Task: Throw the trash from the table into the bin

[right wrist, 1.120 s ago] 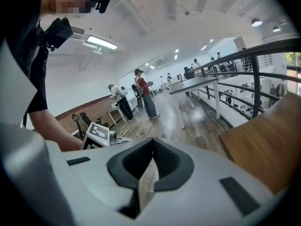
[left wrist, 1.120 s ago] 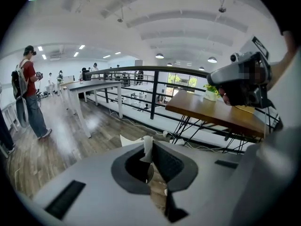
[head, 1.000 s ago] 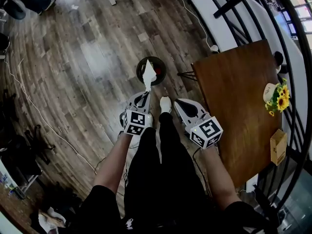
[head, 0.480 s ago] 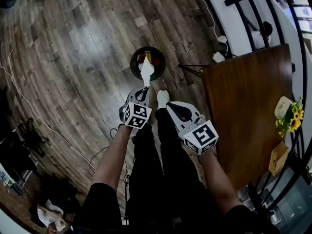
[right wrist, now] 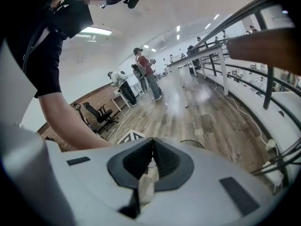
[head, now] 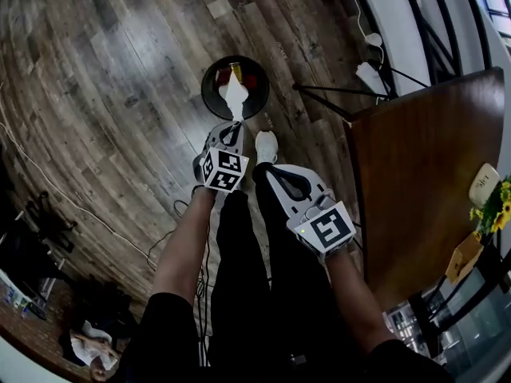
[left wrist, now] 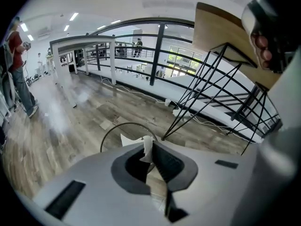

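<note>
**Paper scrap held over the bin**

The left gripper point(head: 231, 126) is clamped on a white scrap of paper point(head: 235, 98). From the head view the scrap sticks out past the gripper's tips, over the open top of the round black bin point(head: 209, 76) on the wooden floor point(head: 120, 70). Just to its right, the right gripper point(head: 268, 171) has its jaws together with nothing between them. The brown table point(head: 415, 182) stands further right.

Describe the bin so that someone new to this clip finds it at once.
On the plank floor, left of the brown table, stands a round black bin. It is directly beyond the left gripper, whose jaws pinch white paper over it. It is the only round container on the floor.
</note>
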A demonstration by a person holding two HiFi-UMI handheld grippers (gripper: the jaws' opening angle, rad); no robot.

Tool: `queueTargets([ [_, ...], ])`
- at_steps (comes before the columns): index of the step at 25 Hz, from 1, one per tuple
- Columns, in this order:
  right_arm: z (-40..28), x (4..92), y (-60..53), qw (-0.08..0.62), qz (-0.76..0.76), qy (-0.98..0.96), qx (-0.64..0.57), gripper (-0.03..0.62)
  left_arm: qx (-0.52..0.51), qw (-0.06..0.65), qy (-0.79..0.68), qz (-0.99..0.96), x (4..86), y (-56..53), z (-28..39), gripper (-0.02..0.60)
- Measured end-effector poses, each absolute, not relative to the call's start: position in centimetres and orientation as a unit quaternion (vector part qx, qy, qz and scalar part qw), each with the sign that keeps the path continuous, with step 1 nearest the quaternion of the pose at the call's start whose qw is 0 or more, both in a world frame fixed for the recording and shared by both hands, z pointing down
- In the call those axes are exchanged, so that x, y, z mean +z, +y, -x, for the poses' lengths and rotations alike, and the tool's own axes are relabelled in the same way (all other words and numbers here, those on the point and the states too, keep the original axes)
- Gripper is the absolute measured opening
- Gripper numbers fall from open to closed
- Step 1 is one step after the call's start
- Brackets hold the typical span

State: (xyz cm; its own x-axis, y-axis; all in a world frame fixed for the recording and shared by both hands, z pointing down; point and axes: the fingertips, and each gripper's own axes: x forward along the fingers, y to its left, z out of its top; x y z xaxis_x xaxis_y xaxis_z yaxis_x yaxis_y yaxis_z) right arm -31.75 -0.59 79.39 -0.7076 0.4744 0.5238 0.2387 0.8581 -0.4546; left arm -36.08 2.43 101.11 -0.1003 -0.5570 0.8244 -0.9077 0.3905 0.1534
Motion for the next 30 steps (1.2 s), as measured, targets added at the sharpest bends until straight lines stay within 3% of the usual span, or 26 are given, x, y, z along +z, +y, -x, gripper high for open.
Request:
queueTargets([
  [22,30.6,86.9,-1.3,0.342,0.167,-0.900,0.211,0.012,0.241,0.453,-0.686,-0.515,113.0,1.2,37.3,0.022],
  [25,30.5,87.3,-1.2,0.344,0.165,-0.900,0.211,0.012,0.237,0.451,-0.684,-0.521,113.0,0.8,37.3,0.134],
  [30,30.2,86.7,-0.6,0.342,0.165,-0.901,0.211,0.012,0.238,0.448,-0.683,-0.525,112.1,0.8,37.0,0.138],
])
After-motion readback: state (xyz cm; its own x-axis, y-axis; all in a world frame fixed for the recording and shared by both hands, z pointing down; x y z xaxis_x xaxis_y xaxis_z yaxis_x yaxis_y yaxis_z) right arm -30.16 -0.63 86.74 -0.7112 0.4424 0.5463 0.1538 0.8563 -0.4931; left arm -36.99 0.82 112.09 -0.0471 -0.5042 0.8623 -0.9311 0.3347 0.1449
